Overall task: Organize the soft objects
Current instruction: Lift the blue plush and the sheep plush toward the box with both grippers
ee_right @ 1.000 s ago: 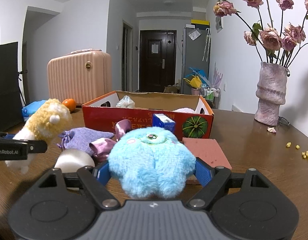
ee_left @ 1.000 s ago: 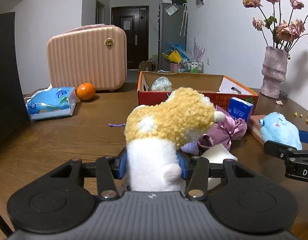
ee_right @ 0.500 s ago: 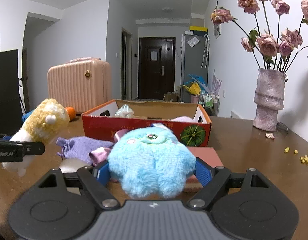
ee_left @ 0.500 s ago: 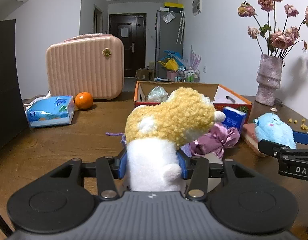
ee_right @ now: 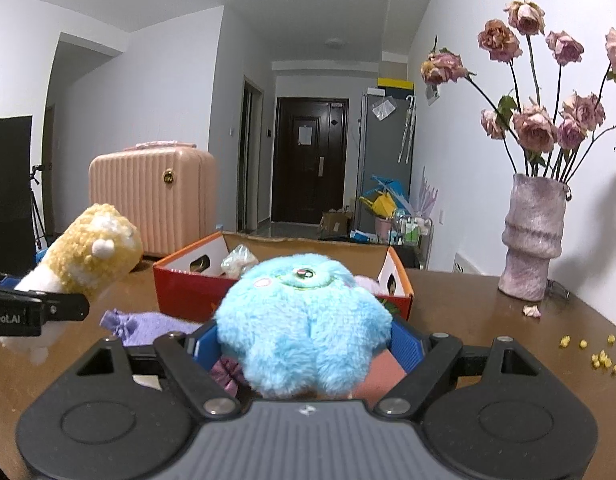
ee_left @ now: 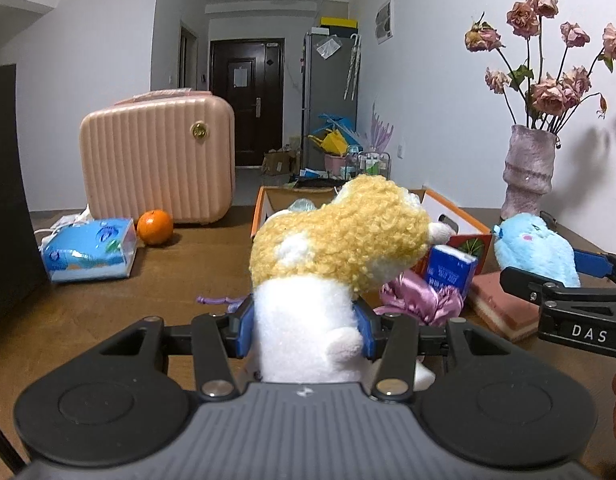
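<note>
My left gripper (ee_left: 303, 326) is shut on a yellow-and-white plush toy (ee_left: 336, 248), its blue pads squeezing the white body; the same toy (ee_right: 91, 256) shows at the left of the right wrist view. My right gripper (ee_right: 303, 340) is shut on a fluffy blue plush monster (ee_right: 303, 320), which also appears at the right of the left wrist view as a blue plush (ee_left: 536, 248). Both toys hang above the wooden table (ee_left: 107, 312). Behind them stands an open red-orange cardboard box (ee_right: 187, 288). A purple satin pouch (ee_left: 420, 300) and a lilac drawstring pouch (ee_right: 147, 324) lie before the box.
A pink hard case (ee_left: 155, 164), an orange (ee_left: 155, 226) and a tissue pack (ee_left: 89, 250) sit at the left. A blue carton (ee_left: 450, 272) and a reddish block (ee_left: 504, 304) lie by the box. A vase of dried roses (ee_right: 534, 236) stands right, with yellow crumbs (ee_right: 600, 356) nearby.
Both grippers have risen with their toys still held. The table objects and the box now sit lower behind the toys.
</note>
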The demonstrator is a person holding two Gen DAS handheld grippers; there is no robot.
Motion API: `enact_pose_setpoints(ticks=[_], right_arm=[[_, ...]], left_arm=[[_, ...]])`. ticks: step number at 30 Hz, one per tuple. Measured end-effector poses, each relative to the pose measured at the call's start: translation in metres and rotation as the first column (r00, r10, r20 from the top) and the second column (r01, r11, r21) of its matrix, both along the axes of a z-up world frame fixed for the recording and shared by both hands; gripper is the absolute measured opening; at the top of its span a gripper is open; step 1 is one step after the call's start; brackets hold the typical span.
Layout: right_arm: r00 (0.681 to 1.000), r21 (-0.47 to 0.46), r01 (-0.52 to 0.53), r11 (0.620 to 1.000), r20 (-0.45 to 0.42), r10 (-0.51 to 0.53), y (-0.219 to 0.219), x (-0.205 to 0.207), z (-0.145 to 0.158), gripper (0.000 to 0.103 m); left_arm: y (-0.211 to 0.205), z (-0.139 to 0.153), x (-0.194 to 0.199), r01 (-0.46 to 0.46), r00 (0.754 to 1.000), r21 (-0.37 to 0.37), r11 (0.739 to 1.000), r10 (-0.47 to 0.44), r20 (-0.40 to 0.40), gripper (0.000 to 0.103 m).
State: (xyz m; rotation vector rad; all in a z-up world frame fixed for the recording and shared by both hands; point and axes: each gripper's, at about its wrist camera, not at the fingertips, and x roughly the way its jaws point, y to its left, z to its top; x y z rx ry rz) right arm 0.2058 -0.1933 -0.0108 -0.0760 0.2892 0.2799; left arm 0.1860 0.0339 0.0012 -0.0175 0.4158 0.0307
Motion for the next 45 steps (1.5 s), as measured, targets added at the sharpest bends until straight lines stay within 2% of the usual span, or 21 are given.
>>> enact_pose_setpoints(ticks=[16, 26, 45], right_arm=[[0.998, 0.024, 0.027, 0.999, 0.064, -0.029, 0.001, 0.036, 0.023, 0.083], [0.996, 0.052, 0.031, 0.998, 0.086, -0.036, 0.005, 0.067, 0.032, 0.083], [0.996, 0.037, 0.035, 0.999, 0.079, -0.038, 0.007, 0.11, 0.033, 0.083]], left_arm=[[-0.011, 0.023, 0.038, -0.005, 0.999, -0.015, 1.0, 0.006, 0.045, 0.049], [-0.017, 0.023, 0.068, -0.007, 0.999, -0.028, 1.0, 0.008, 0.044, 0.049], [-0.022, 0.029, 0.121, -0.032, 0.997, -0.034, 0.999, 0.034, 0.065, 0.049]])
